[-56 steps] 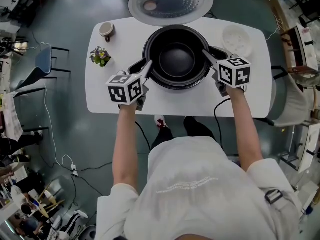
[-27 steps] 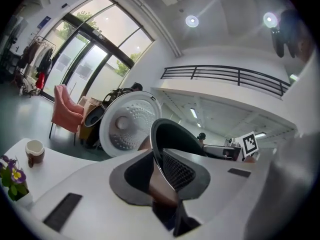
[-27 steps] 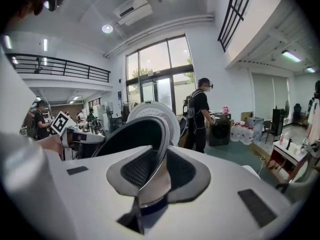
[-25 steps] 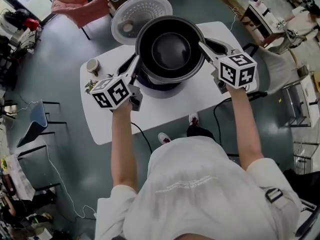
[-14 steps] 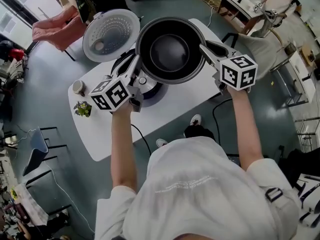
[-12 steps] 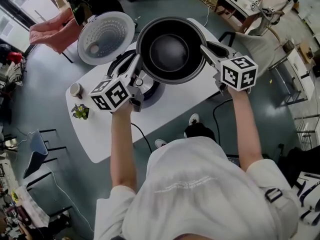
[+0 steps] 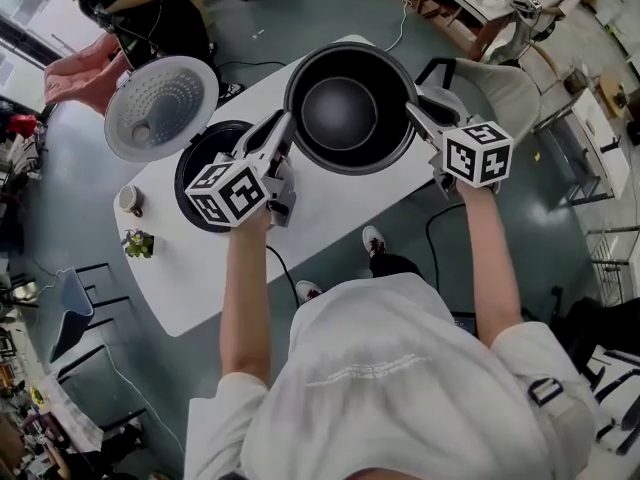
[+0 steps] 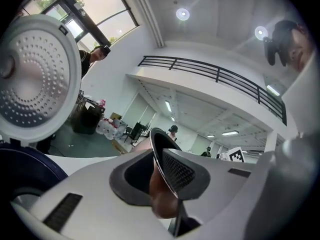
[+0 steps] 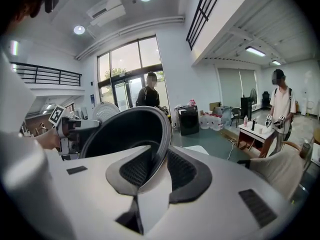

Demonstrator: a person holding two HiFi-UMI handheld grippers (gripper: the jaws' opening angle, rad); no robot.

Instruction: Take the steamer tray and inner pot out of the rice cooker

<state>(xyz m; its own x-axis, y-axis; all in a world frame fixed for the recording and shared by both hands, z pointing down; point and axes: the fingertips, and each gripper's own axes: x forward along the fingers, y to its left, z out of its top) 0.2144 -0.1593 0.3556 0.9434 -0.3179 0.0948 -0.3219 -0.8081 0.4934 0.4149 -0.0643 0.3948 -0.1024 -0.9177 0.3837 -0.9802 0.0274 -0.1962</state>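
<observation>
Left gripper and right gripper both clamped on pot rim, top centre; cooker sits left.

bare table right of rice cooker, lid upright behind, cup far left

The inner pot is black. The counter is white. The rice cooker is dark blue, its lid white with dotted holes. The left tool and right tool are grey, with black-and-white square markers.
</observation>
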